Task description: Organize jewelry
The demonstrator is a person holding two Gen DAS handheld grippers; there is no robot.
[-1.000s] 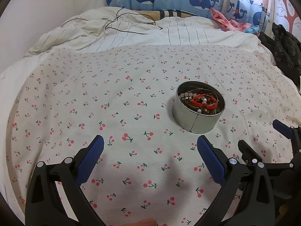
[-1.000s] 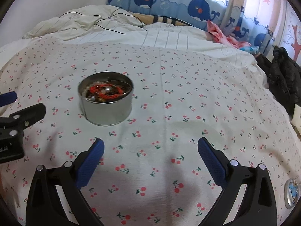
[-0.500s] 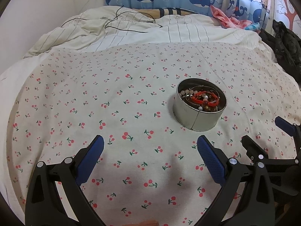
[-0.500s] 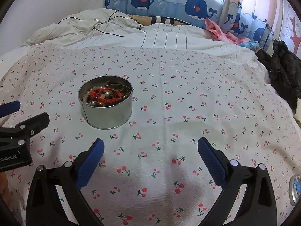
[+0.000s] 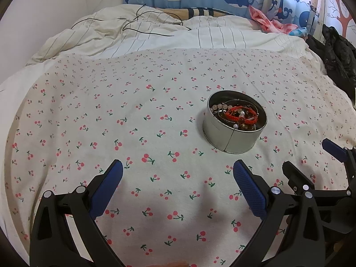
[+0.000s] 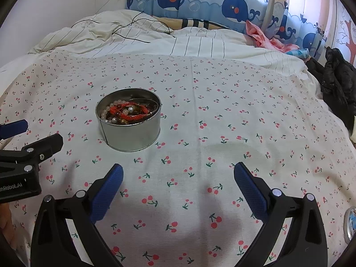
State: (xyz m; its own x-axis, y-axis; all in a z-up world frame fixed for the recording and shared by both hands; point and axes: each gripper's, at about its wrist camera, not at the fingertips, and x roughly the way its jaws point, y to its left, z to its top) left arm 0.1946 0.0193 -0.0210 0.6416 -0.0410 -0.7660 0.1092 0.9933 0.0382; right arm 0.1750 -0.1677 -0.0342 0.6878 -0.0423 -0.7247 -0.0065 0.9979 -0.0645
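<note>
A round silver tin [image 5: 231, 135] stands on the cherry-print sheet; it also shows in the right wrist view [image 6: 131, 135]. It holds a tangle of jewelry: a red woven bracelet [image 5: 241, 114] [image 6: 128, 112] and pale bead strings [image 6: 106, 114]. My left gripper [image 5: 178, 175] is open and empty, above the sheet, near and left of the tin. My right gripper [image 6: 178, 175] is open and empty, near and right of the tin. Each gripper shows at the edge of the other's view.
A round tin lid [image 6: 350, 224] lies at the sheet's right edge. A striped duvet with a black cable [image 5: 151, 25] lies behind. Black clothing [image 5: 336, 51] sits at the right, pink fabric [image 6: 264, 39] by the whale curtain [image 6: 200, 2].
Both grippers have drawn back and risen slightly, so the tin sits a little farther off in both views. Both stay open and empty.
</note>
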